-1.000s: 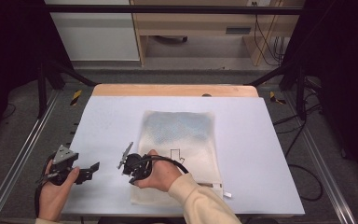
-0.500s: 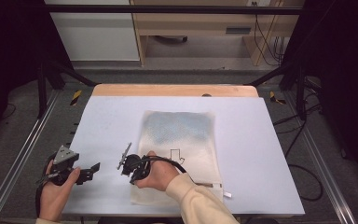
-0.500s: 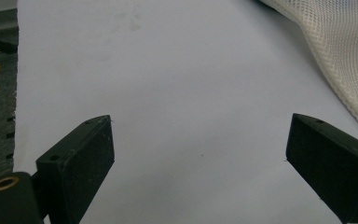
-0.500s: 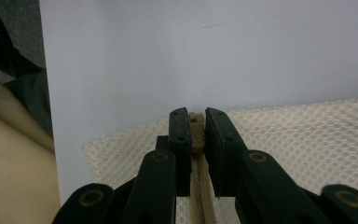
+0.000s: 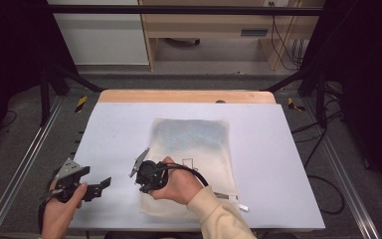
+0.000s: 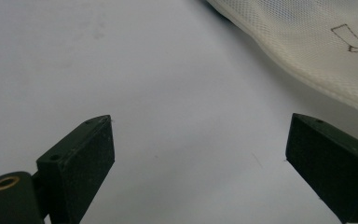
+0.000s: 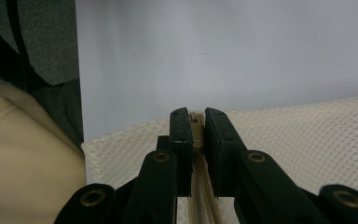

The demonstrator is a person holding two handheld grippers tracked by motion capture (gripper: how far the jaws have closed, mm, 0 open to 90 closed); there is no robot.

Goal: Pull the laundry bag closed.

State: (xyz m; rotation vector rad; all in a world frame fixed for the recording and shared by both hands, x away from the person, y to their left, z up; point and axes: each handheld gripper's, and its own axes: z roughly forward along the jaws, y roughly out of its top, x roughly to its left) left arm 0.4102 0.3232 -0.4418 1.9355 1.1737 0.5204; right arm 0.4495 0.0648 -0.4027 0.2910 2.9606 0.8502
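Observation:
A cream mesh bag point(image 5: 194, 144) with a bluish patch and a drawn arrow lies flat in the middle of the white table point(image 5: 278, 149). My right gripper point(image 5: 144, 188) sits at the bag's near left corner. In the right gripper view it point(image 7: 196, 119) is shut on the bag's zipper seam point(image 7: 198, 186), with mesh point(image 7: 307, 135) spreading to either side. My left gripper point(image 5: 101, 187) hovers over bare table to the left of the bag. Its jaws stand wide open point(image 6: 200, 154) with nothing between them, and the bag's edge point(image 6: 307, 42) lies beyond.
A small white tag point(image 5: 241, 205) pokes out at the bag's near right corner. A wooden strip point(image 5: 186, 96) runs along the table's far edge. Metal rails point(image 5: 25, 169) flank the table, with cables point(image 5: 328, 184) on the floor at right. A cream sleeve point(image 7: 23, 154) is close beside the right gripper.
The right hand has shifted slightly at the bag's near left corner, with the gripper staying on the seam. The left gripper has stayed put.

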